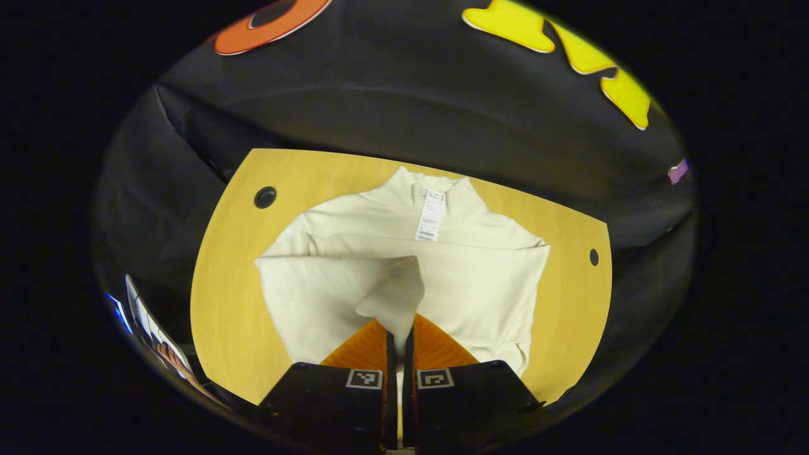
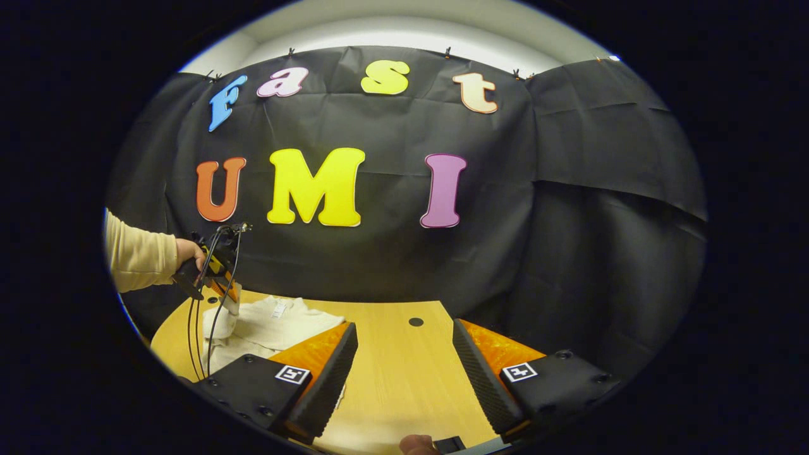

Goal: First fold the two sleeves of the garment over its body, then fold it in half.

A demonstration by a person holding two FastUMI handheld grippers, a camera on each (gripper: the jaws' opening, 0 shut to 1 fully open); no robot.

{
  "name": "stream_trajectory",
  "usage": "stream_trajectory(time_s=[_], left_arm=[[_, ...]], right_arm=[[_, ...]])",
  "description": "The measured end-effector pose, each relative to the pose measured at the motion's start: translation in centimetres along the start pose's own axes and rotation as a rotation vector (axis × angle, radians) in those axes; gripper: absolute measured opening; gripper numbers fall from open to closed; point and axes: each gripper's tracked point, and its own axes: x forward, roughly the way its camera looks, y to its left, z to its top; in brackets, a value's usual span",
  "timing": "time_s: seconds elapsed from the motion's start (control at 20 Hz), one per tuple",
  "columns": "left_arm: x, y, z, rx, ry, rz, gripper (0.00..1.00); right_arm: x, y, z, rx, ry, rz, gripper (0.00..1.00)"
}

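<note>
A cream-white garment (image 1: 468, 278) lies flat on the wooden table (image 1: 227, 297), collar and paper tag (image 1: 432, 216) toward the far wall. Both sleeves look folded across its body. My left gripper (image 1: 398, 341) is shut on a raised bit of the fabric (image 1: 397, 296), a sleeve end or cuff, held above the middle of the garment. In the right gripper view my right gripper (image 2: 404, 366) stands open over bare table to the right of the garment (image 2: 265, 332), holding nothing. There the left gripper (image 2: 231, 306) appears far off at the left, held by a hand (image 2: 187, 251) in a pale yellow sleeve.
The table has a round cable hole at its far left (image 1: 265, 197) and a smaller one at the right (image 1: 593, 256). Black cloth closes the booth behind and beside the table. Cables (image 2: 203, 328) hang from the left gripper. A fingertip (image 2: 417, 444) shows at the bottom edge.
</note>
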Motion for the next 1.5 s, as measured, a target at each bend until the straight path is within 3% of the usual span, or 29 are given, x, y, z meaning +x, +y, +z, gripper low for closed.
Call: stream_trajectory(time_s=[0.3, 0.6, 0.9, 1.1, 1.15, 1.2, 1.3, 1.35, 1.45, 1.5], left_arm=[[2.9, -10.6, -1.1, 0.113, 0.020, -0.113, 0.06], [5.3, -18.7, -3.0, 0.193, 0.054, -0.185, 0.06], [6.8, -22.4, -4.7, 0.116, 0.084, -0.256, 0.08], [6.7, -24.6, -5.8, 0.043, 0.104, -0.361, 0.11], [6.5, -25.4, -6.0, 0.020, 0.123, -0.414, 0.19], [6.2, -25.4, -6.1, 0.004, 0.132, -0.428, 0.42], [6.6, -24.7, -5.9, -0.006, 0.124, -0.414, 0.49], [6.5, -24.6, -5.7, -0.010, 0.111, -0.414, 0.72], [6.1, -24.3, -5.1, -0.016, 0.075, -0.425, 0.76], [6.0, -23.9, -4.9, -0.020, 0.059, -0.421, 0.91]], right_arm=[[0.1, -2.1, -0.5, 0.027, 0.001, -0.007, 0.94], [-0.4, -2.4, 1.6, 0.064, -0.087, 0.050, 0.94], [0.1, -2.6, 0.9, 0.054, -0.086, 0.065, 0.94], [0.4, -3.2, 0.9, 0.080, -0.081, 0.053, 0.94], [0.5, -3.2, 0.7, 0.084, -0.077, 0.049, 0.94], [0.5, -3.3, 0.7, 0.084, -0.073, 0.046, 0.94], [0.5, -3.3, 0.5, 0.083, -0.066, 0.040, 0.94], [0.6, -3.1, 0.4, 0.085, -0.063, 0.042, 0.94], [0.7, -2.7, 0.4, 0.078, -0.059, 0.044, 0.94], [0.7, -2.4, 0.4, 0.073, -0.059, 0.046, 0.94]])
